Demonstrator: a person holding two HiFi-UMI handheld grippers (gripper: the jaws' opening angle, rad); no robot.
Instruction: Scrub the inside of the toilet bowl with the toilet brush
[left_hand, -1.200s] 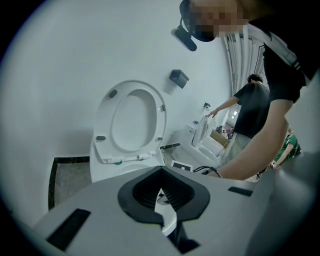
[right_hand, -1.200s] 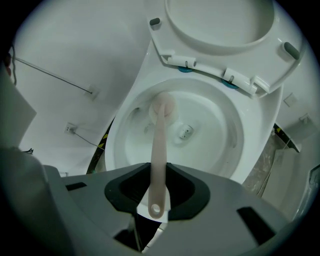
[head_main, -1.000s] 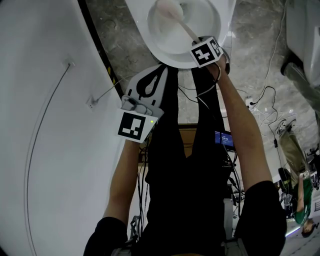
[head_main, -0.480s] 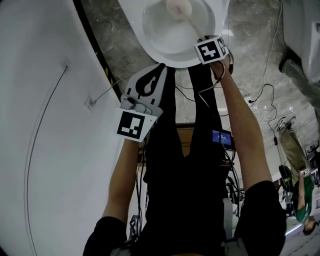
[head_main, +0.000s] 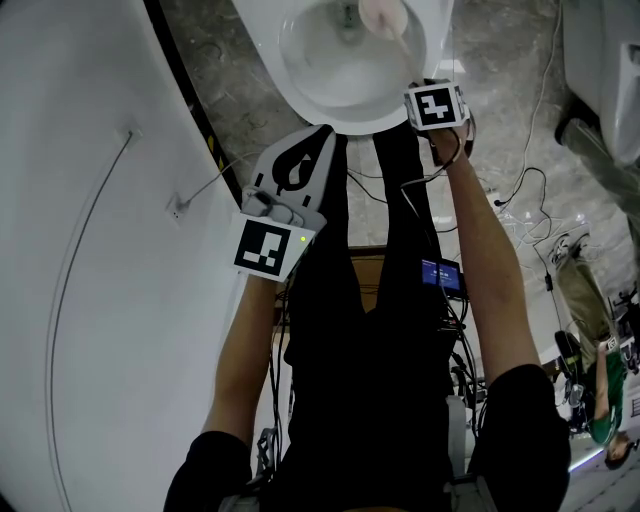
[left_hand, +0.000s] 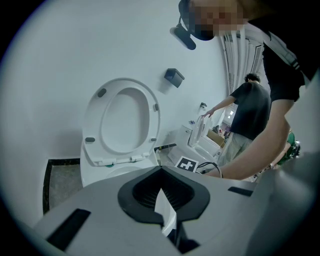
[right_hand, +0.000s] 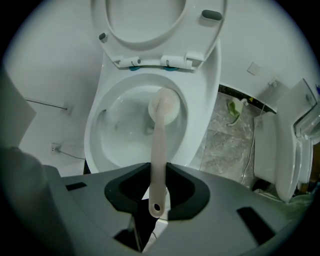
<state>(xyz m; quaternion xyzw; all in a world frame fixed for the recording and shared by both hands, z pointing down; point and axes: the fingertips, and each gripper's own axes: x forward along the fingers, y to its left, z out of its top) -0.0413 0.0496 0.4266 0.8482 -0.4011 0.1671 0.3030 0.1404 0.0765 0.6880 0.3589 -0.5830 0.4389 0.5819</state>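
**Gripping a pale pink plastic toilet brush (right_hand: 159, 145) over the white ceramic toilet bowl (right_hand: 197, 125)**

The right claw (right_hand: 158, 170) is clamped on the brush's slim handle, close to the end with the hanging hole. In the right gripper view the handle runs toward 12 o'clock. Its round head lies down inside the bowl, below the raised white seat and lid (right_hand: 150, 30).

In the head view the brush head sits at about 1 o'clock within the bowl, and the right claw is at the rim's 4 o'clock. The left claw (left_hand: 161, 172) is closed with nothing between its jaws. It is held apart from the bowl at 7 o'clock in the head view, beside a curved white surface (head_main: 90, 250). Grey marbled floor tile (right_hand: 225, 140) lies at the bowl's 3 o'clock.
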